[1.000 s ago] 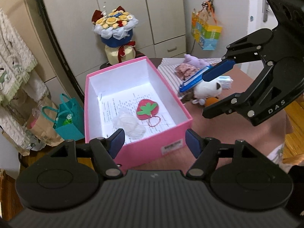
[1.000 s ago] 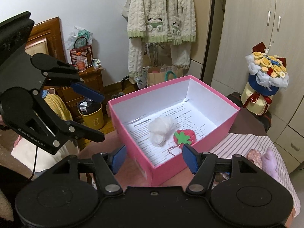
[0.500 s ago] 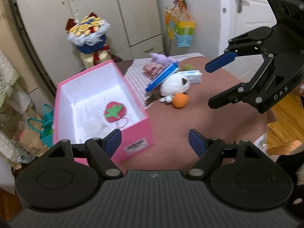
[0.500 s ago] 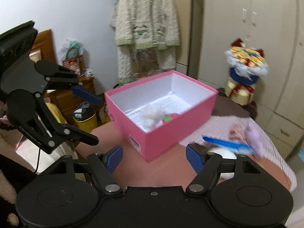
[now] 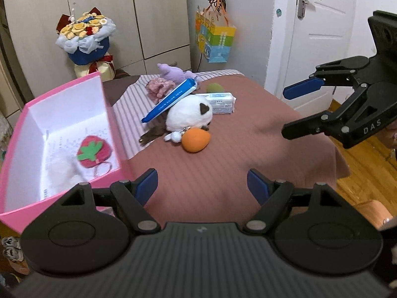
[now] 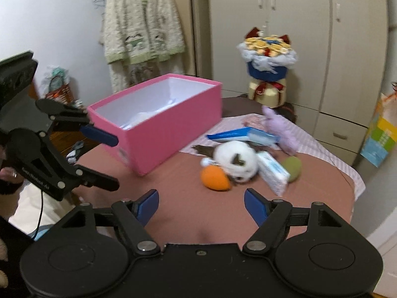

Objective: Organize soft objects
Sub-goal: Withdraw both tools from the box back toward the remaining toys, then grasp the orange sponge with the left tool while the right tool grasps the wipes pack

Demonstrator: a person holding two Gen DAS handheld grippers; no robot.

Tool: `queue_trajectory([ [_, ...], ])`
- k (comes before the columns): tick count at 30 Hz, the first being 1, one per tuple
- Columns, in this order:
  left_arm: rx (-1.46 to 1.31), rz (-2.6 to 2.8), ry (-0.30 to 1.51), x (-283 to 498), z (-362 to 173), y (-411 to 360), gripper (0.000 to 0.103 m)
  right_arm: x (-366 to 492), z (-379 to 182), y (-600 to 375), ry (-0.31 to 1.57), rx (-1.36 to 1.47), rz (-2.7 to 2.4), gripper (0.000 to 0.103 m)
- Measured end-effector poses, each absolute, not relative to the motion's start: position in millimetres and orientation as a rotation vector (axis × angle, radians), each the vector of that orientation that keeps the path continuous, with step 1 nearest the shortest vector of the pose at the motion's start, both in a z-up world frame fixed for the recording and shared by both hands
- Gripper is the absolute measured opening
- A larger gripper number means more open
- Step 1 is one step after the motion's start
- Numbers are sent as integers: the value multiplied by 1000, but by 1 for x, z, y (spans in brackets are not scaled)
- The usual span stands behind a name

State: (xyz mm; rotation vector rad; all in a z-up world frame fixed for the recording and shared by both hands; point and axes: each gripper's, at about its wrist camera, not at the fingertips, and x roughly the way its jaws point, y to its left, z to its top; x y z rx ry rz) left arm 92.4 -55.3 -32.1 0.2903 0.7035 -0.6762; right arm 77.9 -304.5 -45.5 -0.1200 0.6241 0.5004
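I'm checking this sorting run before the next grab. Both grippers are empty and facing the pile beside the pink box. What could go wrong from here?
1. The blue tube leans across the white plush; lifting the plush may tip it off.
2. The orange toy touches the plush, so a grab could catch both.
3. The left gripper and right gripper face the same pile and may collide.

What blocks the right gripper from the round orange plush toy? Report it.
Nothing visible does. The right gripper hangs open over bare brown tablecloth, and the orange plush toy lies just beyond its fingertips. The white round plush touches the toy's far side, behind it rather than in the approach path.
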Motion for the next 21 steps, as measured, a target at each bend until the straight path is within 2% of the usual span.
queue_trajectory([
  [18,270,-531,567,139,-101,-120,77,169,-129,-343,516,-175,388,78],
  [19,259,-527,572,142,-103,-122,76,174,-132,-342,520,-186,387,76],
  [20,250,-523,580,145,-106,-124,76,179,-135,-341,534,-201,384,69],
  [21,244,-518,591,149,-109,-126,75,184,-138,-339,551,-215,377,66],
])
